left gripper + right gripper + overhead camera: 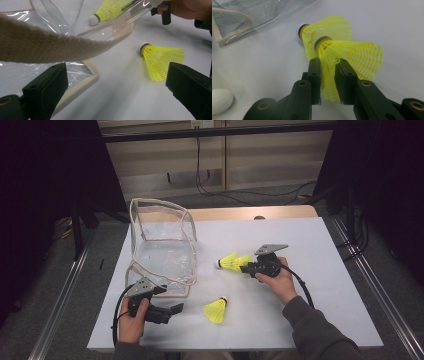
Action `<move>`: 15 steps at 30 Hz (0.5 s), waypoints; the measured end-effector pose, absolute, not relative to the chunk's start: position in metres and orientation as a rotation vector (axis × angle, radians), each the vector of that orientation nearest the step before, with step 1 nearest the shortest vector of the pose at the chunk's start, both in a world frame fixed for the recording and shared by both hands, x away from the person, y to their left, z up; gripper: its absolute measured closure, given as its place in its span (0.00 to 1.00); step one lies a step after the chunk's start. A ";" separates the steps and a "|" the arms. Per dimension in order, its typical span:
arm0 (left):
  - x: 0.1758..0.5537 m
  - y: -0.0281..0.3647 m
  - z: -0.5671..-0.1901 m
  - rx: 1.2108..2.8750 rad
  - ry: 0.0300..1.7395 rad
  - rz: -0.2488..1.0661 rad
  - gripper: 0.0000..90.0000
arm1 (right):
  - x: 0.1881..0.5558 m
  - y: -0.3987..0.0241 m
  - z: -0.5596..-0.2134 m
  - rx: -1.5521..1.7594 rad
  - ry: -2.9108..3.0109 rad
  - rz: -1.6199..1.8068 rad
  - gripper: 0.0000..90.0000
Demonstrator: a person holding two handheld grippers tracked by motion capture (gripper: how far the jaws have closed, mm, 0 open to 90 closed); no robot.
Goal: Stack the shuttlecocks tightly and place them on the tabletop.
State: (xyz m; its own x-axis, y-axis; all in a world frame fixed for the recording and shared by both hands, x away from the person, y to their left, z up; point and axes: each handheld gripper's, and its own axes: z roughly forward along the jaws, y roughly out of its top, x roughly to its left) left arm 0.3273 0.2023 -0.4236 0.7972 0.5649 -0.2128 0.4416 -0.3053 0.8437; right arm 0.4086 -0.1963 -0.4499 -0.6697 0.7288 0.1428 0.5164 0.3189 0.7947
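We've got the white table under everything, and on it the clear plastic bag with its cream webbing trim, our landmark. Just right of the bag, our right gripper has its jaws nearly together around the skirt of two nested yellow shuttlecocks; whether they pinch it, we can't tell. At the bag's near edge, our left gripper stands wide open, empty. A lone yellow shuttlecock lies nearer us.
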 end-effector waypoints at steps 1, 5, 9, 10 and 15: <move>0.327 0.202 -0.424 1.948 0.755 0.149 0.05 | 0.408 -0.197 -0.449 1.135 2.342 1.274 0.82; 0.327 0.202 -0.423 1.948 0.755 0.149 0.05 | 0.405 -0.201 -0.447 1.133 2.336 1.267 0.82; 0.327 0.202 -0.423 1.947 0.755 0.150 0.05 | 0.402 -0.205 -0.445 1.127 2.334 1.263 0.85; 0.327 0.202 -0.423 1.947 0.755 0.150 0.05 | 0.401 -0.206 -0.445 1.126 2.346 1.265 0.90; 0.327 0.202 -0.423 1.949 0.755 0.149 0.05 | 0.401 -0.208 -0.446 1.099 2.366 1.259 0.98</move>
